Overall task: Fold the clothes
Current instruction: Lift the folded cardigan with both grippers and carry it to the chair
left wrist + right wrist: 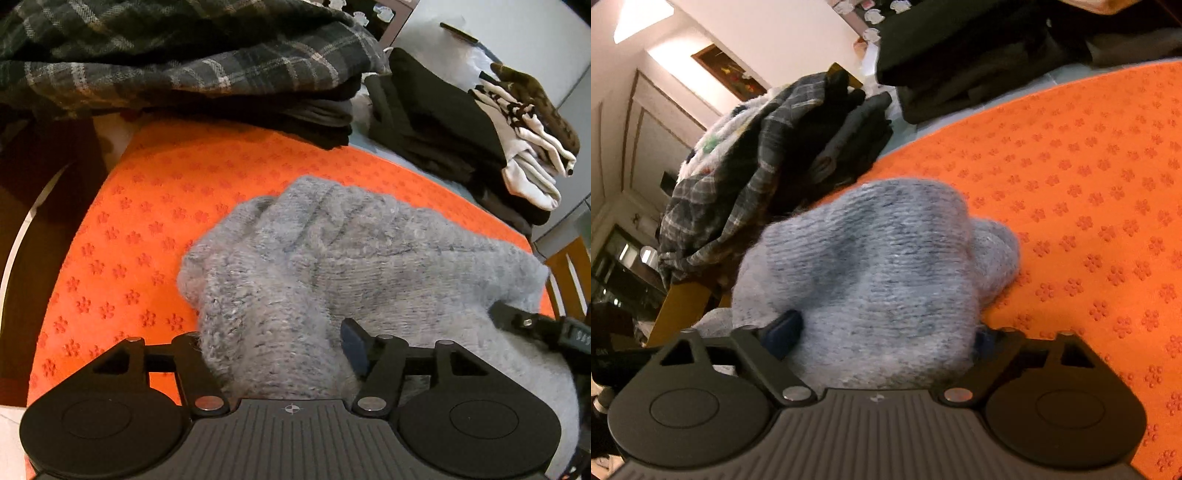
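A fuzzy grey knit sweater [332, 258] lies bunched on the orange patterned cloth [147, 206]. My left gripper [275, 343] is shut on a thick fold of the sweater; its right blue pad [352, 345] shows, the left one is buried in knit. My right gripper [884, 332] is shut on another bunch of the same grey sweater [871, 258], with blue pads [785, 328] pressed into it at both sides. The right gripper's finger also shows at the right edge of the left wrist view [528, 323], on the sweater.
A dark plaid garment [166, 59] sits on a stack of dark folded clothes [317, 118] at the back. Black, white and brown folded clothes [480, 122] lie at the back right. A wooden chair [569, 273] stands past the table edge. The orange cloth [1089, 184] extends right.
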Tool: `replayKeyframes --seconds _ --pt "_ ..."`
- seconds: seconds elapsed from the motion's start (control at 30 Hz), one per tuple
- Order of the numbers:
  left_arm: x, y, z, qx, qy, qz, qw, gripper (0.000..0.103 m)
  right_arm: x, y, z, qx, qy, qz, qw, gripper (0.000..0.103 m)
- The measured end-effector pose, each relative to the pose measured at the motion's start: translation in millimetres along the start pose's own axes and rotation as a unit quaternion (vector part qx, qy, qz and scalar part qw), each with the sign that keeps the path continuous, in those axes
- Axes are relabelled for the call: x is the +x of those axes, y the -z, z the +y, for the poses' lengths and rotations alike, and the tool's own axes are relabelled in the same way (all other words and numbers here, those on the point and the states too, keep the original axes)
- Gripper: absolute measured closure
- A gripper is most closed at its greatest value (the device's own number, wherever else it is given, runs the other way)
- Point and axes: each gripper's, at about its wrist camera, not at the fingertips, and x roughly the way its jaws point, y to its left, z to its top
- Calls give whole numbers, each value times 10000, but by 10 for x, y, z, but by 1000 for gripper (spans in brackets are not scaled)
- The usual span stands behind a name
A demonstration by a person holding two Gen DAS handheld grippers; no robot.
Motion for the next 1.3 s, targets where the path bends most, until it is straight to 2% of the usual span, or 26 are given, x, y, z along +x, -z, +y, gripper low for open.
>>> replayKeyframes --seconds 0.03,0.1,0.2,0.27,0.37,0.5,0.63,0.73,1.03,1.23,1.3 --pt "-8 -2 -18 2 17 7 10000 47 -2 -1 21 -34 -31 -9 10000 30" --pt "-39 4 -95 126 -92 -51 9999 70 -41 -2 72 -18 -46 -53 10000 51" --pt "-134 16 -241 311 -217 -290 9989 77 -145 7 177 30 10 -205 9998 66" --pt "-214 19 -339 440 -248 -435 9978 78 -245 15 248 80 59 -354 9993 70" --pt "-317 -1 -486 655 -216 -562 9960 79 -466 32 389 140 73 -627 9979 73" --pt "-414 -39 -703 904 43 -598 9941 79 -810 87 649 -20 172 -988 9950 73" --pt "-475 -25 -984 1236 355 -600 9899 79 -1261 186 844 -18 435 -1416 9890 73" --pt "-508 6 -1253 1549 611 -542 9846 79 -1625 293 866 202 677 -1689 9831 73" --pt "-534 326 -2245 2347 1376 -357 9616 79 -2717 717 598 772 1308 -2333 9605 73" --pt "-484 705 -3032 2734 1727 -267 9459 79 -3528 1076 168 1105 1581 -2659 9445 73" --pt "-458 867 -3323 2808 1792 -261 9425 79 -3823 1137 -26 1079 1618 -2665 9440 73"
